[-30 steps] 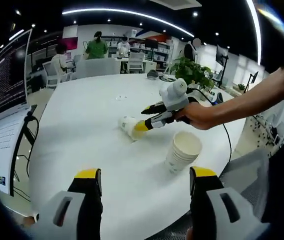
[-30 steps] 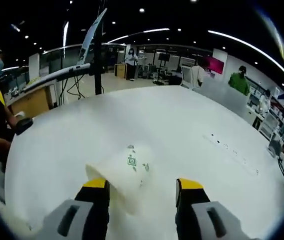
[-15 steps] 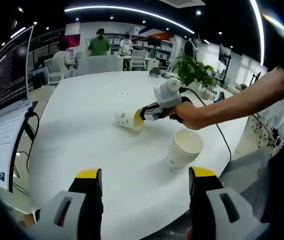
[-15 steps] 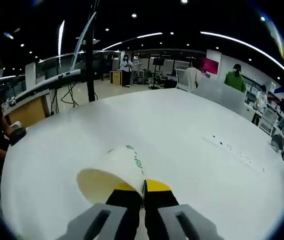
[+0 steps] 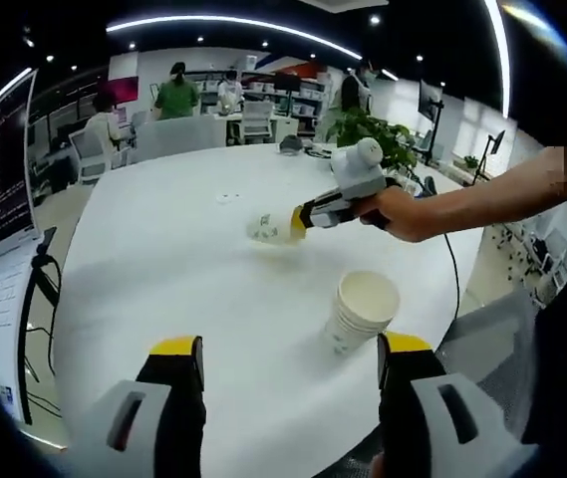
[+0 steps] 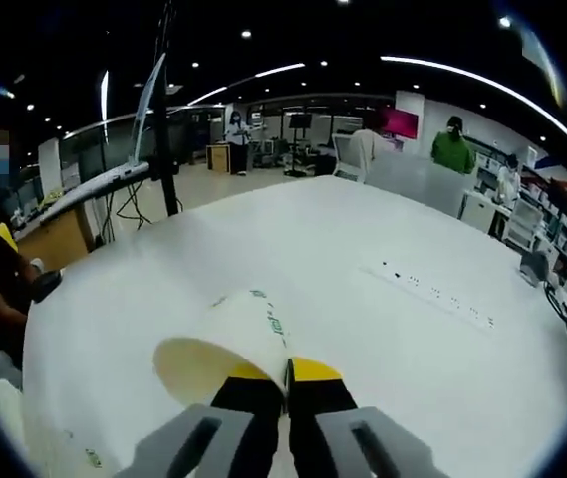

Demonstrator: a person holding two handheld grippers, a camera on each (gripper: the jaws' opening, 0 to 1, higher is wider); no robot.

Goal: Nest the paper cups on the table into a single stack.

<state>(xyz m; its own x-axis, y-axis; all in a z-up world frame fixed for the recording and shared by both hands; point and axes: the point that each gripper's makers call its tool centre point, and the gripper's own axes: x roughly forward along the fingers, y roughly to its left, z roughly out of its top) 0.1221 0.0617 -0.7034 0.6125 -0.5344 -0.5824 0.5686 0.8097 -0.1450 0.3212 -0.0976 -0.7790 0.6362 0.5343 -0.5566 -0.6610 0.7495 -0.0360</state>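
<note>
Lifted clear of the white table (image 5: 163, 269) since half a second ago, the loose paper cup (image 6: 231, 344) now hangs on its side from my right gripper (image 6: 285, 376), jaws clenched on the near edge of its rim, mouth facing back toward the camera. A second ago those jaws stood apart either side of the cup as it lay on the tabletop. From the left gripper view the same cup (image 5: 268, 227) shows beyond the stack of nested cups (image 5: 361, 313), which stands upright near the table's edge, well apart from it. My left gripper (image 5: 291, 351) hovers over the table, jaws released and holding nothing.

As I judge it, the risk is the grip itself: a pinch on one thin wall could crease the rim or let the cup swing and slip while I turn it upright. A cup brought down off-centre or tilted could jam on the stack's top rim or topple the unsteadied stack.
</note>
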